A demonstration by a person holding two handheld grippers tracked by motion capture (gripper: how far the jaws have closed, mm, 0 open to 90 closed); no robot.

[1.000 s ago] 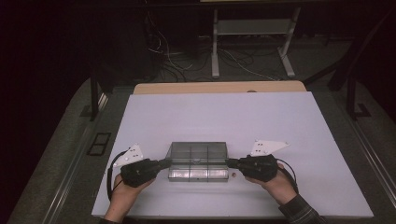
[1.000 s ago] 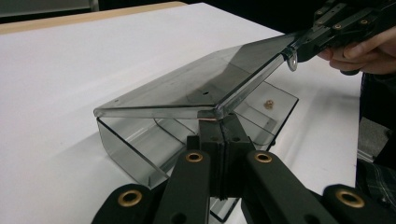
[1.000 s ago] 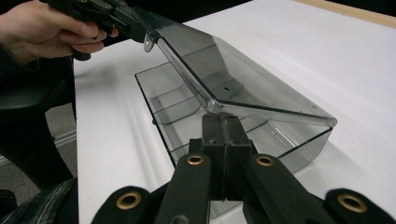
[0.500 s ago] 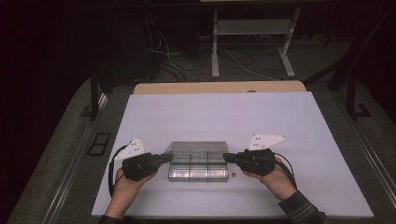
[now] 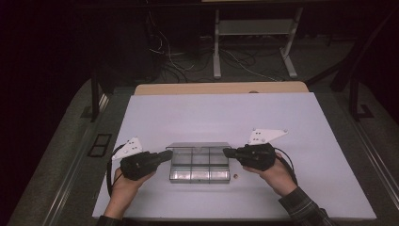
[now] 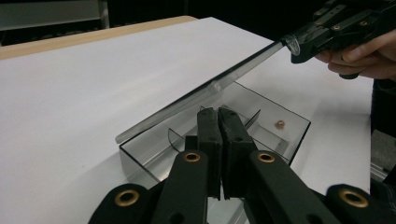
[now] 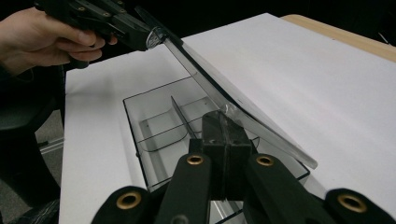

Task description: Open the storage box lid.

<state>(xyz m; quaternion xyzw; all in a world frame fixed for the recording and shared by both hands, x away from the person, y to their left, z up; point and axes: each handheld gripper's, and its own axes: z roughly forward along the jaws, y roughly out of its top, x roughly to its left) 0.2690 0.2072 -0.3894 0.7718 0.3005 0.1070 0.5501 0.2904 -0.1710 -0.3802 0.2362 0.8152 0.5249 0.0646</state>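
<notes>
- where the person's forearms enter at the near table edge, the left gripper (image 5: 167, 154) and the right gripper (image 5: 227, 152) face each other across a clear plastic box (image 5: 199, 168).
- left gripper: jaws pressed together on the left end of the box's clear lid (image 5: 197, 146); in the right gripper view that pinched corner sits between its black fingertips (image 7: 140, 35).
- right gripper: jaws clenched on the right end of the same lid, the grip seen far off in the left gripper view (image 6: 299, 44).
- clear lid: raised and tilted above the box, its far long edge low near the box's rear wall, its near edge lifted between the two grippers.
- clear plastic box: resting on the white table top (image 5: 211, 117), near the front edge, divided by thin partitions into compartments.
- small brown bead (image 5: 236, 175): lying on the table just beside the box's right end, apart from it.
- beyond the white top: a strip of wooden table edge (image 5: 221, 88), then dark floor with cables (image 5: 188, 66).
</notes>
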